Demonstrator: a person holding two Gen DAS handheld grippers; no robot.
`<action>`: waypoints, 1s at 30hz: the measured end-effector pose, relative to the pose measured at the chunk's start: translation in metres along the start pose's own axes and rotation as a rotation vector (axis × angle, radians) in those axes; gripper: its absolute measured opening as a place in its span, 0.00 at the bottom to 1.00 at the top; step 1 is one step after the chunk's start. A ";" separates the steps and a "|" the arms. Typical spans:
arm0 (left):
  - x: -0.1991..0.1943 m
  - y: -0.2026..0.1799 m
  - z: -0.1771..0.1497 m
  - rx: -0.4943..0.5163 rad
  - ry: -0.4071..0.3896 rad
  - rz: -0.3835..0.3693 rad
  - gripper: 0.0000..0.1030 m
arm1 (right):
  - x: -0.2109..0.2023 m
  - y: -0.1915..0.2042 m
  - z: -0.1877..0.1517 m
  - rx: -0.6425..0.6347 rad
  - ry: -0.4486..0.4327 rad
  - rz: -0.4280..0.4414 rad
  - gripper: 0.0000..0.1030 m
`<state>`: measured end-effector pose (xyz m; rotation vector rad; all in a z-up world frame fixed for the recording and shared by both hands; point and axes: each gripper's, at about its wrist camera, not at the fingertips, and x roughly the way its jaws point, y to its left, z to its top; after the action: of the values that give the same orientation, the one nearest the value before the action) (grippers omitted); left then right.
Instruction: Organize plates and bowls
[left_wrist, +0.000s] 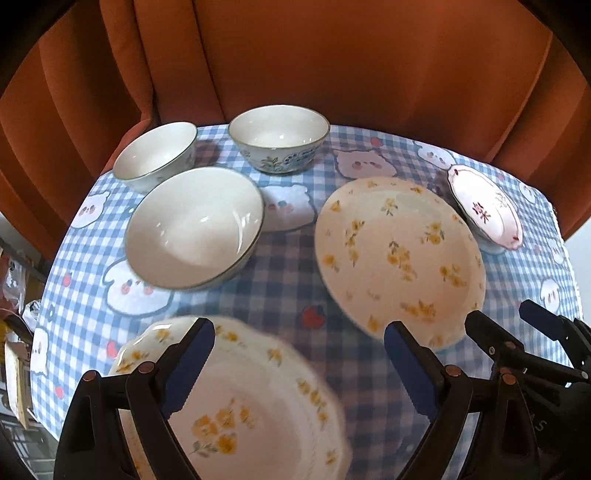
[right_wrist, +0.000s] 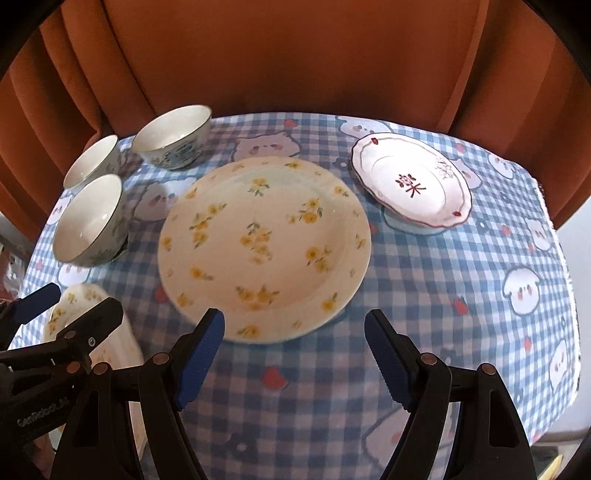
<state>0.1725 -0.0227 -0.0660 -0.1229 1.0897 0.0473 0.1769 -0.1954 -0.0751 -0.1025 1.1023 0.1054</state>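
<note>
Left hand-held gripper (left_wrist: 299, 365) gapes at 6 o'clock above a scalloped plate (left_wrist: 258, 406); round plate (left_wrist: 399, 254) at 3, three bowls (left_wrist: 194, 227) toward 11 on the tabletop (left_wrist: 288, 258).

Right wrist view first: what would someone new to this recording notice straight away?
The large round yellow-flowered plate lies flat mid-table on the blue checked cartoon tablecloth, just beyond the open right gripper. Three empty white bowls cluster at far left, and a pink-rimmed dish with a red character sits at upper right. The left gripper hovers open over a scalloped yellow-flowered plate at the near-left edge.
</note>
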 end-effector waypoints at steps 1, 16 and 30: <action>0.003 -0.003 0.003 0.000 -0.003 0.004 0.91 | 0.002 -0.003 0.003 0.003 -0.001 0.004 0.79; 0.074 -0.045 0.032 0.002 0.011 0.041 0.86 | 0.061 -0.050 0.053 0.032 -0.020 0.016 0.78; 0.116 -0.051 0.039 -0.029 0.056 0.027 0.72 | 0.112 -0.043 0.065 0.002 0.044 0.022 0.60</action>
<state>0.2657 -0.0712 -0.1476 -0.1363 1.1468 0.0847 0.2902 -0.2257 -0.1453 -0.0909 1.1474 0.1222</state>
